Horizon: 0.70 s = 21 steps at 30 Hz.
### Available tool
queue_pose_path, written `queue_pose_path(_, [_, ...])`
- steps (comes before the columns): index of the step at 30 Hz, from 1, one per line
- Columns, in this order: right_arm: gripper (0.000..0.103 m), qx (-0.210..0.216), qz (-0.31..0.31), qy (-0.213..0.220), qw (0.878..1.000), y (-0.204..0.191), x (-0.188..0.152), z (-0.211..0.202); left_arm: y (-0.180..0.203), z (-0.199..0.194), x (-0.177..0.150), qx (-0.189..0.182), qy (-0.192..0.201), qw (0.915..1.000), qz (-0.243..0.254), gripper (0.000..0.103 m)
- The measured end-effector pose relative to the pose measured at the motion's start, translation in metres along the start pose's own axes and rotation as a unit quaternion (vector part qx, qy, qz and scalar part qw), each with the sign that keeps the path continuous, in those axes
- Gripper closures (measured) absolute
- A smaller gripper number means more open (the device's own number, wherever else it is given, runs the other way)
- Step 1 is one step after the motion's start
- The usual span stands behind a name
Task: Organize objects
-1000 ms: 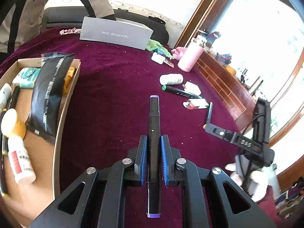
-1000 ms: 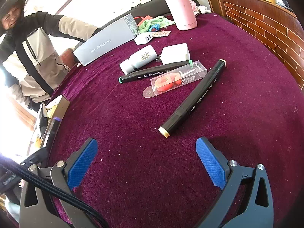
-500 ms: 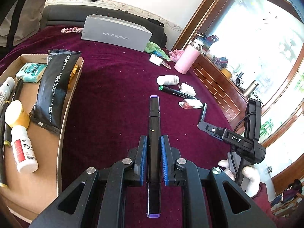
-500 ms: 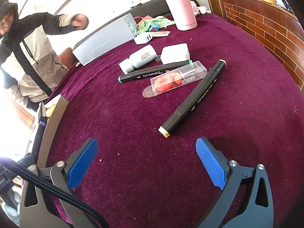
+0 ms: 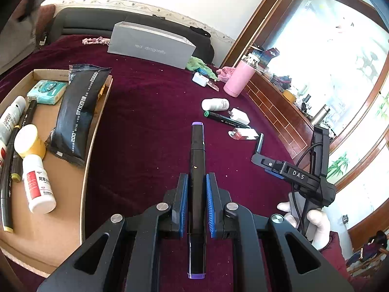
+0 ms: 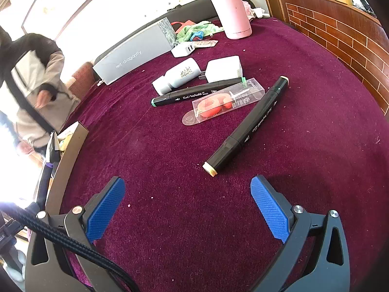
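Your left gripper [image 5: 196, 203] is clamping a purple-capped marker [image 5: 197, 160] over the maroon cloth [image 5: 145, 121], beside the cardboard tray [image 5: 91, 146]. Your right gripper [image 6: 187, 206] is gaping wide, gripping nothing; just beyond it a cream-capped marker [image 6: 248, 126] is lying, then a green-capped marker [image 6: 197, 92].

The left gripper [image 5: 196, 203] is clamped tight, its 2 blue pads [image 5: 184, 204] pressing on either side of a black marker [image 5: 197, 170] that runs straight along the gripper's axis and sticks out past both ends of the fingers. It tilts downward. The right gripper [image 6: 187, 213] also tilts downward, its 2 blue-padded fingers [image 6: 268, 210] spread wide with nothing between them. In the left wrist view, a white-gloved hand [image 5: 313, 221] grips the right gripper's handle.
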State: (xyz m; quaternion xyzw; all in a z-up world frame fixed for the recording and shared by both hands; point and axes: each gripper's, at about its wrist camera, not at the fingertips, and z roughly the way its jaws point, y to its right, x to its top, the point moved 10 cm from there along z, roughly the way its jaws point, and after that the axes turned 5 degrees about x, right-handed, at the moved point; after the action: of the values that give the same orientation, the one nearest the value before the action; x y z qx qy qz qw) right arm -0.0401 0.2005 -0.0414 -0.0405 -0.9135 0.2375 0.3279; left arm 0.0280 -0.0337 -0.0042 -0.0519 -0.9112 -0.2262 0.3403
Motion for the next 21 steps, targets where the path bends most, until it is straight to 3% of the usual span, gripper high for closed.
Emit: queue_pose_path(21, [0.0, -0.01, -0.005, -0.002, 1.0, -0.001, -0.002, 0.0, -0.003, -0.033, -0.001, 0.006, 0.03, 0.9995, -0.005, 0.091])
